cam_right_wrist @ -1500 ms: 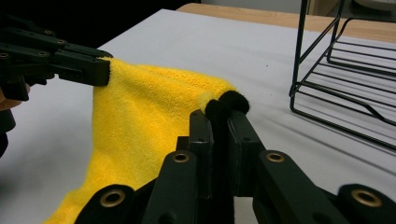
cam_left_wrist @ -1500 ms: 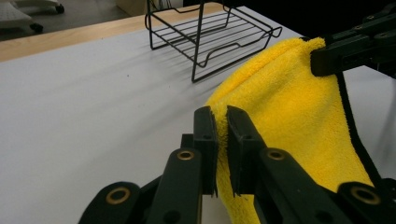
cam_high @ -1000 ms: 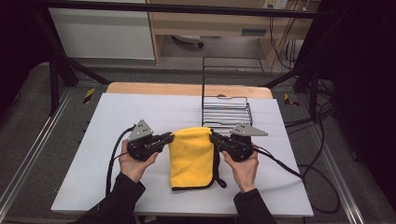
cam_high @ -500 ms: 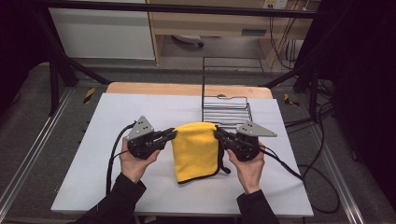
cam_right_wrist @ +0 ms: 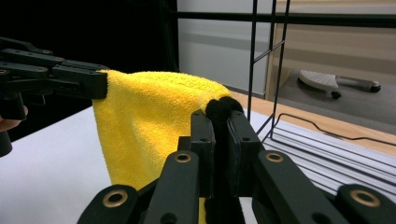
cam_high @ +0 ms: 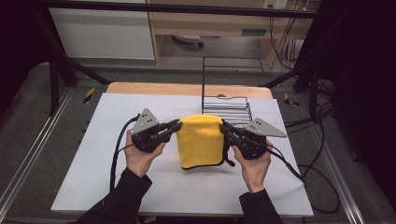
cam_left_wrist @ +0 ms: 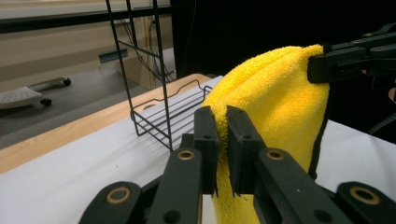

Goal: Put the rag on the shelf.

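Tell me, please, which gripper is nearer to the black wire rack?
Right. The right gripper holds the yellow cloth at its corner just in front of the black wire rack. The left gripper holds the opposite corner, farther from the rack.

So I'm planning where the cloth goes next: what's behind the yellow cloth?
Behind the yellow cloth stands a black wire rack on the white table. The cloth covers the rack's near edge.

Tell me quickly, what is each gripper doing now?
Left gripper: closed on the left top corner of the yellow cloth.
Right gripper: closed on the cloth's right top corner, at its black edge.
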Motion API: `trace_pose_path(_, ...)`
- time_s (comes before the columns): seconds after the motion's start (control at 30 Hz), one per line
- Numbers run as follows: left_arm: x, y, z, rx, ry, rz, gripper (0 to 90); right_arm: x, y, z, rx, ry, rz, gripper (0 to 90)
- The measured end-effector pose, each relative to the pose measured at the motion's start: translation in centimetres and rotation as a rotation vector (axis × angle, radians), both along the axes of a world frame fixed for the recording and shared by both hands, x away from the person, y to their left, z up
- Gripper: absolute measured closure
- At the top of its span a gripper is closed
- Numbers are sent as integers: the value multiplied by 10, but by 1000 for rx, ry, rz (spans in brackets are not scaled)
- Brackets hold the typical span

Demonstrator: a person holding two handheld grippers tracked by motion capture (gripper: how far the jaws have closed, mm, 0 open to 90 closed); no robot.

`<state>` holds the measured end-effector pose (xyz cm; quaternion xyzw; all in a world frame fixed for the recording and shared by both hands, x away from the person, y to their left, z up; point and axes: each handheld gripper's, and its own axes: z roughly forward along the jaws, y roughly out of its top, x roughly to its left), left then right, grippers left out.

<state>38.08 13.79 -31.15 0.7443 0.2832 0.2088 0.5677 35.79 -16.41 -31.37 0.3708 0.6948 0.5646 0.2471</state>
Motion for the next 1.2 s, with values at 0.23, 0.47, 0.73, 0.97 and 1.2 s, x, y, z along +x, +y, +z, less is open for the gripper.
trace_pose_path(0.23,3,-6,10,-10,-25,1,832,-2,-4,7,13,-28,-20,830)
trace_pose_path(0.47,5,-12,17,-36,-57,0,832,-4,-9,14,27,-68,-42,830)
trace_pose_path(0.73,9,-19,28,-59,-85,2,832,-7,-13,25,37,-109,-62,830)
trace_pose_path(0.97,13,-26,37,-78,-104,-2,832,-7,-19,35,46,-140,-85,830)
trace_pose_path(1.2,20,-34,45,-109,-122,0,832,-5,-24,44,58,-169,-108,830)
